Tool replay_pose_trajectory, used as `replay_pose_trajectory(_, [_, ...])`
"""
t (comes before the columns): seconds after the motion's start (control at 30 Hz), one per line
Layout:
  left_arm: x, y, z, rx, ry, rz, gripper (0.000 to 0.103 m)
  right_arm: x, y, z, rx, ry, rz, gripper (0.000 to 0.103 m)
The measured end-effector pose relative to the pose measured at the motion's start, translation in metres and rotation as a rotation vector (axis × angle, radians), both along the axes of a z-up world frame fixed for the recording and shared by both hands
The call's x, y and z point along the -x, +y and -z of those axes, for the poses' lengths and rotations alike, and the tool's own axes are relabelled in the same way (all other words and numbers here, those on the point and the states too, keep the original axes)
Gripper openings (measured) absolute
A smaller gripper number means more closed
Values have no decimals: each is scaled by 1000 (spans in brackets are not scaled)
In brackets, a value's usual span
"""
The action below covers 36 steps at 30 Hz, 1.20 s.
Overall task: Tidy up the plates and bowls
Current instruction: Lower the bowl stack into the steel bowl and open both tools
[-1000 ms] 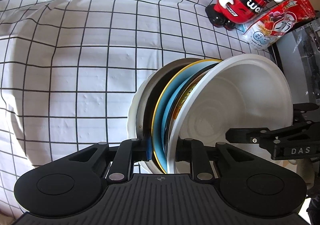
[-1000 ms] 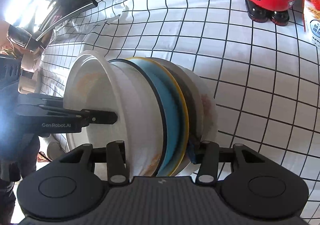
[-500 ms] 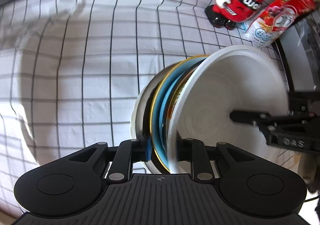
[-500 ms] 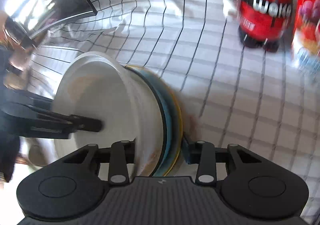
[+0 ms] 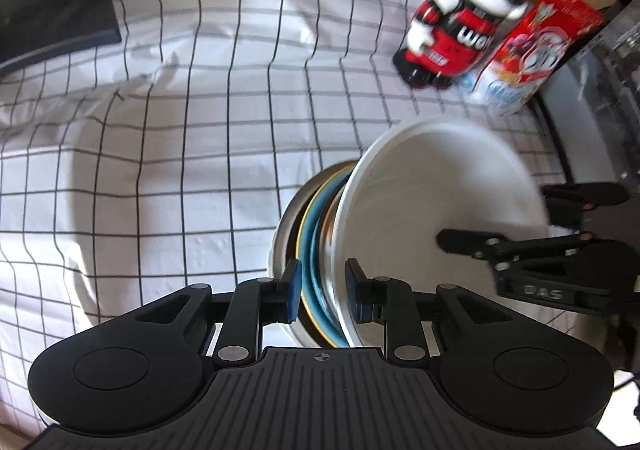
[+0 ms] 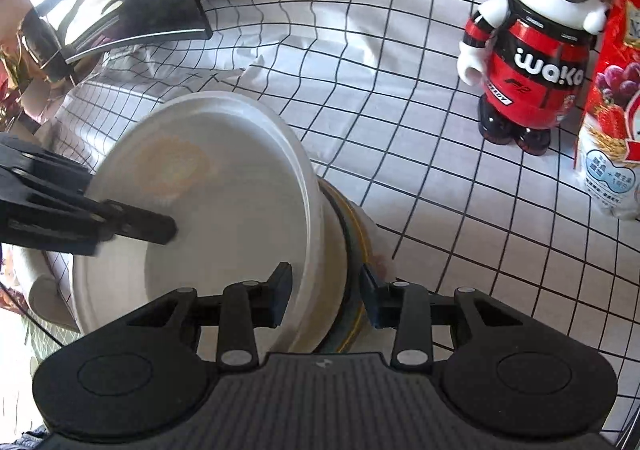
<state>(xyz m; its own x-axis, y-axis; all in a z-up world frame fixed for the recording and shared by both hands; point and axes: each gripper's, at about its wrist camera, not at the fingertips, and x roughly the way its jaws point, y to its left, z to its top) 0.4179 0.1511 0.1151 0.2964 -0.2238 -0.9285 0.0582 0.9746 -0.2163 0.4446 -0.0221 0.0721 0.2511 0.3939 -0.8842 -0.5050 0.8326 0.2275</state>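
Note:
A stack of dishes is held on edge between both grippers: a white bowl (image 5: 440, 189) on top, a blue plate with a yellow rim (image 5: 310, 217) under it, and a pale plate behind. My left gripper (image 5: 322, 288) is shut on the stack's near edge. My right gripper (image 6: 324, 296) is shut on the opposite edge, one finger inside the white bowl (image 6: 208, 177). The right gripper also shows in the left wrist view (image 5: 520, 246), and the left gripper's finger shows in the right wrist view (image 6: 132, 226).
A white tablecloth with a black grid (image 5: 180, 153) covers the table. A red and white robot toy (image 5: 464, 25) and a red snack bag (image 5: 532, 53) stand at the far right. A dark shiny appliance (image 6: 120, 1) sits at the far left.
Both grippers have moved the stack toward me and up from the cloth. The toy and bag now sit farther off. The grips are unchanged.

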Motion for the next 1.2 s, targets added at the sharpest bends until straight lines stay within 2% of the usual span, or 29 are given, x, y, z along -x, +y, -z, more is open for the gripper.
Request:
replay_pose_trajectory(0.1, [3, -2, -9, -7, -30, 5, 26, 2, -2, -2, 3, -7, 11, 37])
replay_pose_trajectory(0.23, [3, 2, -5, 0, -35, -34, 26, 5, -7, -9, 4, -27, 30, 39])
replay_pose_trajectory(0.33, [7, 8, -5, -1, -92, -72, 27, 8, -14, -16, -18, -44, 48, 45])
replay_pose_trajectory(0.5, [11, 5, 0, -37, -122, -45, 28, 9, -22, -20, -15, -78, 122, 47])
replay_pose_trajectory(0.63, [10, 9, 9, -5, -120, -13, 31, 12, -22, -17, -1, -74, 190, 50])
replay_pose_trajectory(0.8, [5, 18, 22, 58, -111, 50, 41, 16, -14, -13, 62, -71, 269, 51])
replay_pose_trajectory(0.97, [-4, 30, 37, 131, -108, 120, 55, 16, -3, 2, 134, -38, 358, 51])
replay_pose_trajectory(1.1, [-12, 38, 50, 193, -102, 167, 67, 20, 2, 17, 135, 0, 434, 51])
replay_pose_trajectory(1.13, [-13, 39, 53, 197, -104, 174, 72, 22, 4, 18, 143, -7, 448, 52])
replay_pose_trajectory(1.2, [-14, 40, 56, 199, -115, 186, 73, 24, 6, 18, 149, -37, 466, 53])
